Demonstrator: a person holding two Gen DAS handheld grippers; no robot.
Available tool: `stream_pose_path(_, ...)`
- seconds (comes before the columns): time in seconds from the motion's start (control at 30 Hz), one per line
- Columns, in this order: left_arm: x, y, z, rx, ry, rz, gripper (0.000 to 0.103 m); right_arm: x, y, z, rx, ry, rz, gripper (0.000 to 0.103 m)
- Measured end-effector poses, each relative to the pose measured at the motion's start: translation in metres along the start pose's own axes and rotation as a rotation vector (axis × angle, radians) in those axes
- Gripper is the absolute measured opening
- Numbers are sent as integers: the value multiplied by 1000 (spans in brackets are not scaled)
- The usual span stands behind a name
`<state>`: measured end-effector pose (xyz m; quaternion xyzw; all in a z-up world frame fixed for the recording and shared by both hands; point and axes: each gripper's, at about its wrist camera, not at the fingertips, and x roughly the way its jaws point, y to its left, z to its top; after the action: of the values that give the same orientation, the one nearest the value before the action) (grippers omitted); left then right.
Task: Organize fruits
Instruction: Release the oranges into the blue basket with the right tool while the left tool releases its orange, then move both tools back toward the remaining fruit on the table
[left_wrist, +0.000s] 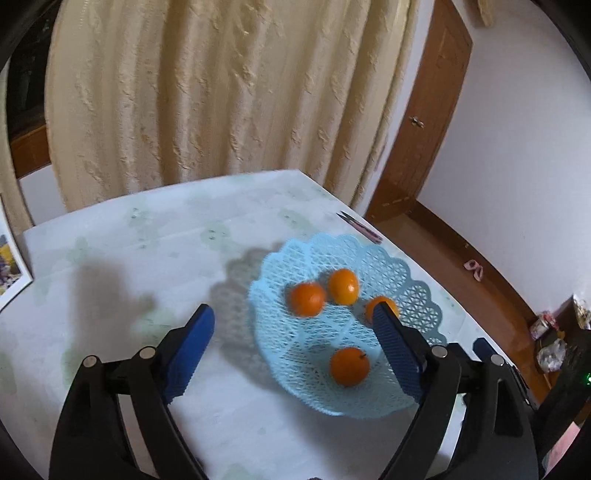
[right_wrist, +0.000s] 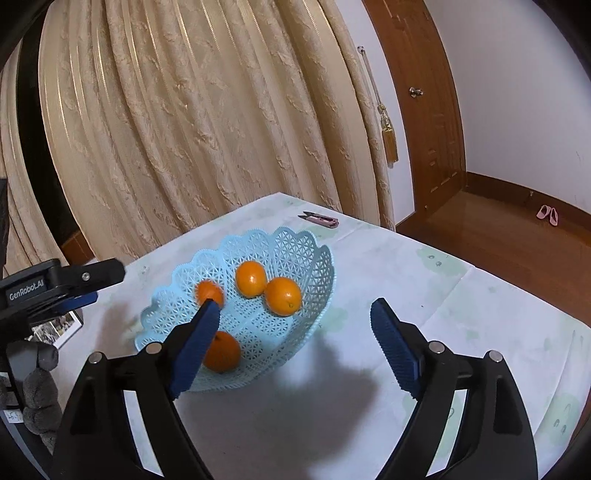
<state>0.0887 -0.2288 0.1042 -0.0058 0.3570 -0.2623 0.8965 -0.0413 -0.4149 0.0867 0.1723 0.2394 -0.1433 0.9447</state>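
So, both tools are up over the table, and nothing is gripped: the left gripper (left_wrist: 293, 314) has its blue ridged fingers spread wide with only air between them, and the right gripper (right_wrist: 295, 308) is spread just the same, holding nothing. The fruit is all in one place, the pale blue openwork plastic basket with the scalloped rim (left_wrist: 413, 295), sitting on the right half of the table from the left wrist view. Four round orange citrus fruits lie inside: two touching at the far side (left_wrist: 343, 286), one at the right partly hidden behind the left gripper's right finger (left_wrist: 389, 302), and one alone at the near side (left_wrist: 349, 366). From the right wrist view the same basket (right_wrist: 317, 258) lies left of centre, and the near fruit (right_wrist: 223, 350) is half covered by the right gripper's left finger. Underfoot, so to speak, is a white tablecloth with faint green prints (left_wrist: 147, 236), creased in straight lines. A small pink-handled pair of snips (right_wrist: 319, 219) lies near the far edge, apart from the basket. A framed photograph (right_wrist: 59, 326) lies at the left edge. Behind the table hangs a cream embossed curtain (right_wrist: 207, 110) with a gold tassel (right_wrist: 389, 140), then a brown wooden door (right_wrist: 428, 110), white walls, a polished wooden floor, and pink slippers (right_wrist: 547, 214) by the far wall.
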Motion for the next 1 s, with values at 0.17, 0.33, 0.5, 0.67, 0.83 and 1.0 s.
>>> stream_pose_path(0.17,-19,15,-1,7,-41,126,92,-9,13,1,-6,-24,25,90)
stream_pose_path(0.33,-35,33,-7,2,-69,203,92,-19,29,2,-18,-52,55,94)
stream_pose_path(0.5,-51,45,-13,19,-108,273,92,-28,43,1,-31,-61,78,95)
stream_pose_path(0.67,-66,51,-21,42,-138,316,92,-32,57,-3,-47,-59,92,95)
stream_pose_path(0.83,-77,55,-26,60,-154,339,92,-38,67,-6,-54,-60,108,95)
stream_pose_path(1.0,-88,65,-31,58,-156,345,92,-46,79,-9,-68,-66,131,95)
